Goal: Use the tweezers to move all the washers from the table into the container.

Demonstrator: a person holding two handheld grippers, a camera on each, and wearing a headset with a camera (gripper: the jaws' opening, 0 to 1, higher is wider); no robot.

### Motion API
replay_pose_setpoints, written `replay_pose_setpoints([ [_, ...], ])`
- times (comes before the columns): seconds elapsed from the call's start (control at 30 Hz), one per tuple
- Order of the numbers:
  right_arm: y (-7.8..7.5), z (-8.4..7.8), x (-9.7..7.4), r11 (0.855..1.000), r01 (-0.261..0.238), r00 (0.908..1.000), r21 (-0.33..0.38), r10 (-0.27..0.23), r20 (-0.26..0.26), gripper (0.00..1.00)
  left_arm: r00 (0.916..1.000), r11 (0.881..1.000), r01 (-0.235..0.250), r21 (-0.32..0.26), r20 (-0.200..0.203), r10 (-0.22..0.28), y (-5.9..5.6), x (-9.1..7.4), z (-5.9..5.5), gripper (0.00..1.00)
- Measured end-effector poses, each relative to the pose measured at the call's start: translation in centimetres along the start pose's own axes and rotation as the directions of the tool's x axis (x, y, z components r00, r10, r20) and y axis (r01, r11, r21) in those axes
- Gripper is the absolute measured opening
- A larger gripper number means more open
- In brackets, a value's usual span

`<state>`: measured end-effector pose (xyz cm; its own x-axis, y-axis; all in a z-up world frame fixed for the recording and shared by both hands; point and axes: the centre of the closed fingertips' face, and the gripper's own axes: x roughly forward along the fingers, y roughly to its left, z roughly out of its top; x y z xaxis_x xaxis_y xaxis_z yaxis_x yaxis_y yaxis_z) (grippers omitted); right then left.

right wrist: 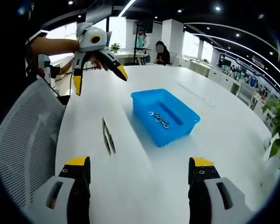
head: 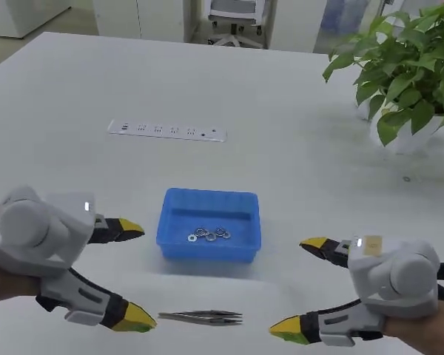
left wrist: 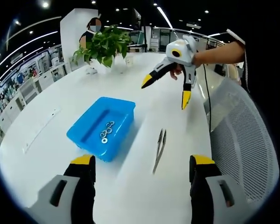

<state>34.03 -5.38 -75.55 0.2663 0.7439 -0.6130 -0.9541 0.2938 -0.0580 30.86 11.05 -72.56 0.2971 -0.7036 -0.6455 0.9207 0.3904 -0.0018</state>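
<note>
Both grippers hover above the white counter (head: pixel 296 163), one on each side of the work. The left gripper (head: pixel 135 272) is at the left of the head view and the right gripper (head: pixel 296 287) is at the right. Each one has its yellow-tipped fingers spread wide apart, with nothing between them. The fingers of both grippers point inward, toward each other.

The tweezers (head: pixel 201 317) lie flat on the counter between the two grippers and touch neither of them. They are on the person's side of the container (head: pixel 207 251), just beside its front wall but not touching it. Their long side runs about parallel to this wall. The two arms of the tweezers seem to part toward the side of the right gripper.

The container is a shallow blue plastic tray with an open top, and it stands upright near the middle of the counter. The washers (head: pixel 209 234) lie on its floor in one small group, close to each other, near the middle. They are small metal rings, and their exact number is hard to tell.

Farther on the counter, beyond the container, a white power strip (head: pixel 166 132) lies flat. A potted plant (head: pixel 411 74) with green leaves stands at the far right corner. In the left gripper view a grey mesh chair (left wrist: pixel 252 135) stands beside the edge of the counter
</note>
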Motion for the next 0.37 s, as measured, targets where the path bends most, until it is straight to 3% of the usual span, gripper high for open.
replay_pose_setpoints([
  [0.17,-0.15,-0.23,-0.36,1.000,0.010,0.9999,0.012,-0.010,-0.002,0.94,0.9999,1.000,-0.006,-0.009,0.012,0.006,0.11,-0.37,0.19,0.98],
  [0.37,-0.09,0.38,-0.50,1.000,0.006,1.0000,0.009,-0.006,0.000,1.00,0.9999,1.000,-0.010,0.004,0.005,0.010,0.42,-0.71,0.38,0.99],
])
